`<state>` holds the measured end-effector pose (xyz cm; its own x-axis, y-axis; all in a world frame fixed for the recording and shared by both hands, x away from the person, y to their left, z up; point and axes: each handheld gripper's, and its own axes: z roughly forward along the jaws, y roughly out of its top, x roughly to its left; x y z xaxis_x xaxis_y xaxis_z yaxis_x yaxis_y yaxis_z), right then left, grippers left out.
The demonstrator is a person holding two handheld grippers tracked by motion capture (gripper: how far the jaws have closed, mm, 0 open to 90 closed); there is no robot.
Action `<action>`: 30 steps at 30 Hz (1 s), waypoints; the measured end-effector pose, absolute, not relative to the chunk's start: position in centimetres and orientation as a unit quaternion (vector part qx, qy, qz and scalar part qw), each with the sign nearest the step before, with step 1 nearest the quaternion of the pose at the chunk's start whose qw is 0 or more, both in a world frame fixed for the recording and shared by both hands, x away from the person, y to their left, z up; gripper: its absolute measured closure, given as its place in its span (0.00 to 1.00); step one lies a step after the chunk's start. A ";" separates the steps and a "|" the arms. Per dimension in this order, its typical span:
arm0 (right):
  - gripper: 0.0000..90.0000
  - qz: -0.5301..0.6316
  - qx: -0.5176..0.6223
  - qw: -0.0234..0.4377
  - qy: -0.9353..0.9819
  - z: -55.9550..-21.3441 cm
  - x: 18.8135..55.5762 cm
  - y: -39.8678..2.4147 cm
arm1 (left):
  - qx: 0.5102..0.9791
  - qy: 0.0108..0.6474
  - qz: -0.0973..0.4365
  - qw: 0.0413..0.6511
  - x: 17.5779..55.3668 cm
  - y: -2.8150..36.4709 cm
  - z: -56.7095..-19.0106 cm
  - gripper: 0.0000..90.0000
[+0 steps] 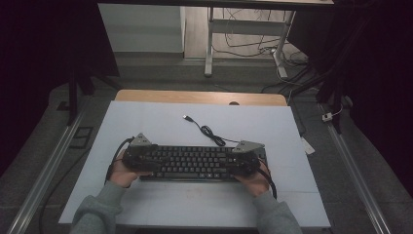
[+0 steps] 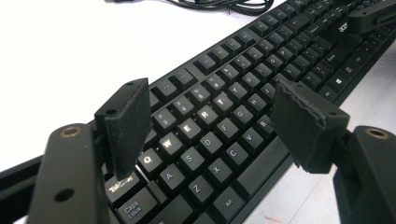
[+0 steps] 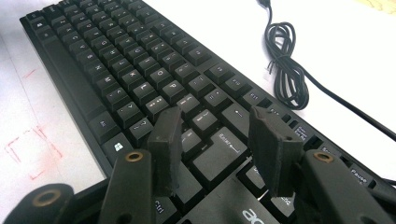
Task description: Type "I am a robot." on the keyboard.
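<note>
A black keyboard lies across the middle of the white mat, nearer the front. Its cable coil and USB plug trail off behind it. My left gripper is at the keyboard's left end. In the left gripper view it stands open, its pads spread wide over the Q-W-E-R-T keys. My right gripper is at the right end. It is open above the Enter key, with nothing between its pads. The coiled cable lies beyond the keyboard.
The white mat covers a wooden table whose far edge shows at the back. Red pen marks are drawn on the mat by the keyboard's front edge. Desk legs and floor cables lie beyond the table.
</note>
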<state>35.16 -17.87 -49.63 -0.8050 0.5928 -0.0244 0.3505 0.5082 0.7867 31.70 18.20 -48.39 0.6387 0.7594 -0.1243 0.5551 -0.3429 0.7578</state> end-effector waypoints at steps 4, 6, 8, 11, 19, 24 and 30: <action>0.61 0.412 0.275 0.147 0.856 -49.6 35.1 -17.8 | 0.808 0.408 0.124 0.406 31.7 18.3 -48.4 0.32; 0.61 0.415 0.275 0.145 0.855 -49.6 35.1 -17.8 | 0.809 0.408 0.124 0.405 31.7 18.3 -48.4 0.31; 0.61 0.415 0.274 0.144 0.856 -49.6 35.1 -17.7 | 0.810 0.406 0.123 0.404 31.7 18.2 -48.5 0.31; 0.61 0.413 0.273 0.144 0.857 -49.6 35.1 -17.7 | 0.812 0.406 0.122 0.402 31.7 18.2 -48.5 0.31; 0.61 0.422 0.267 0.132 0.857 -49.5 34.9 -16.8 | 0.816 0.404 0.121 0.396 31.8 18.0 -48.7 0.30; 0.64 0.423 0.253 0.125 0.861 -49.5 34.8 -15.7 | 0.817 0.404 0.119 0.394 31.9 17.8 -48.8 0.30; 0.76 0.423 0.238 0.110 0.868 -49.6 34.7 -14.4 | 0.818 0.403 0.119 0.392 31.9 17.8 -48.8 0.29</action>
